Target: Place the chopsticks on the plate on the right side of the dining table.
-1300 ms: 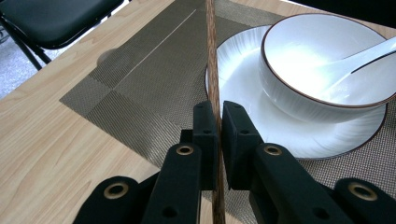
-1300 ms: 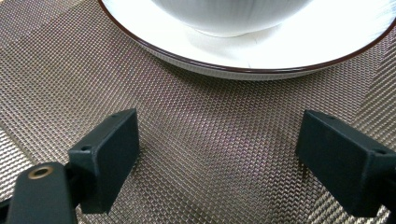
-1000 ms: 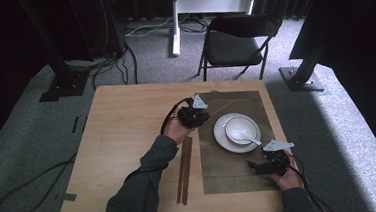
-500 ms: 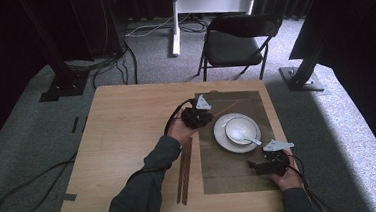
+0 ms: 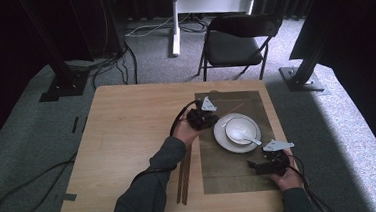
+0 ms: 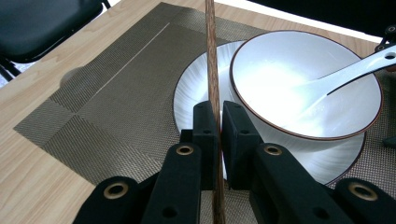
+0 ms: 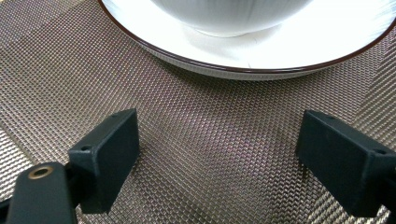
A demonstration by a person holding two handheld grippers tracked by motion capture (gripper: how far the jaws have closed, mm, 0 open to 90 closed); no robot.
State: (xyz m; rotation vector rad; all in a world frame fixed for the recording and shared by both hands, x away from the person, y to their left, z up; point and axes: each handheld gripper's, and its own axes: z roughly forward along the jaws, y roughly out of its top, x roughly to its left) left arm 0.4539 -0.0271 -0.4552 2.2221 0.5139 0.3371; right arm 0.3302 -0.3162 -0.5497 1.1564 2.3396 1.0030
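Left gripper (image 6: 214,122): jaws closed on a single chopstick (image 6: 211,56), pads pinching it partway along its length. The stick runs straight out ahead of the jaws, long axis in line with the gripper, far end pointing toward the mat's (image 6: 116,88) back edge; its near end passes down between the jaws. It hangs just left of the bowl (image 6: 306,81) and plate (image 6: 189,95), crossing above the plate's rim. A spoon (image 6: 369,63) rests in the bowl.

High view: left gripper (image 5: 203,119) beside the plate's (image 5: 220,136) left edge. More chopsticks (image 5: 184,174) lie on the table left of the mat, lengthwise toward the person.

Right gripper (image 7: 217,154): jaws wide apart, empty, resting low over the mat (image 7: 196,140) near the plate (image 7: 289,56).

The left hand is the nearer and working one.
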